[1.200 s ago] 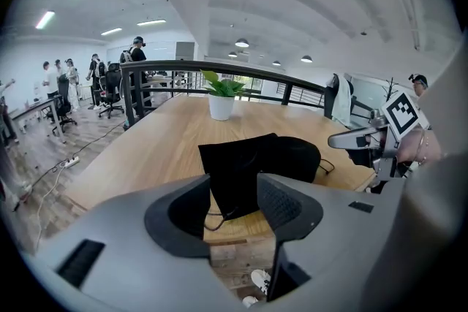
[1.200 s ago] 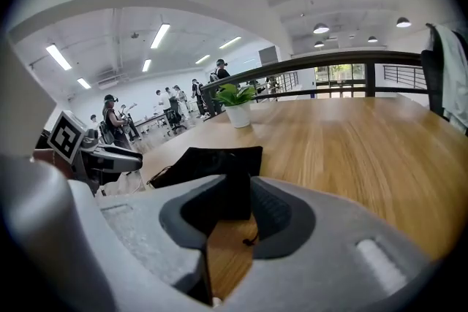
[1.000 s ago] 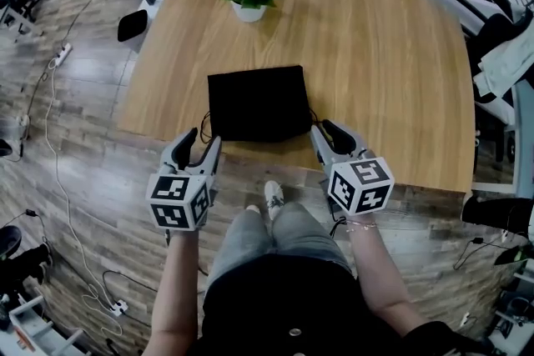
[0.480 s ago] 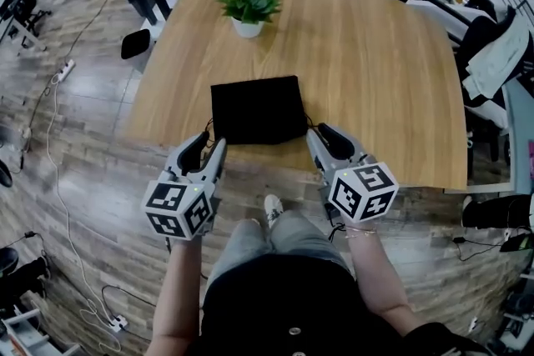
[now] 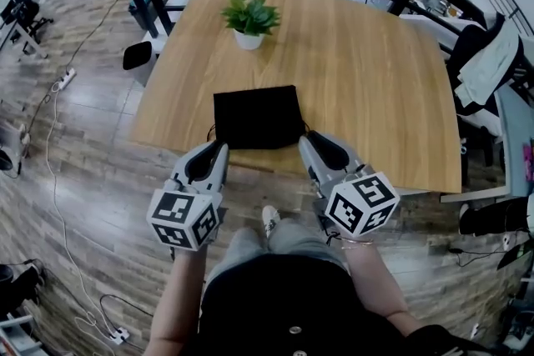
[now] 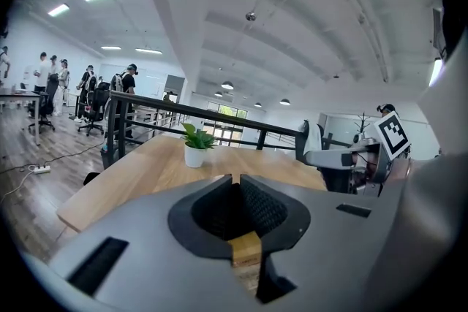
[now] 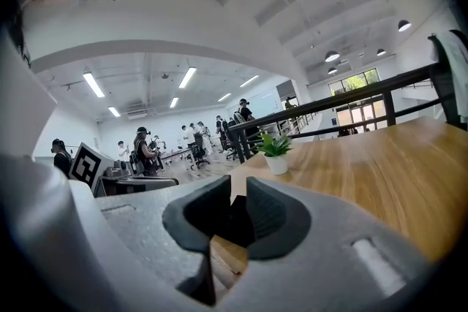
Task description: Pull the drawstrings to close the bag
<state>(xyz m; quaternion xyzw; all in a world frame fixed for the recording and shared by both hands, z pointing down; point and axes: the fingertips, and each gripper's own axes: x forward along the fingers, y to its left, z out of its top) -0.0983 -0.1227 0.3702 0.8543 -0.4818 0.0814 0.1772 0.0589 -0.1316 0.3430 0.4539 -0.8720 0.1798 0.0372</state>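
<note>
Bag: flat black fabric drawstring bag (image 5: 256, 117) at near edge of light wooden table (image 5: 367, 79); the far half is bare.
Left gripper (image 5: 215, 149): jaws just closed to a slit, nothing seen between.
Right gripper (image 5: 307, 139): jaws narrowing, small gap.
Change: bag unmoved.

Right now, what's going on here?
A person holds a claw in each hand at the near edge of the table, by the near corners of a flat black bag. Both pairs of jaws have just been closing: on the left claw they look shut, on the right claw there is a gap. Neither visibly grips anything.
</note>
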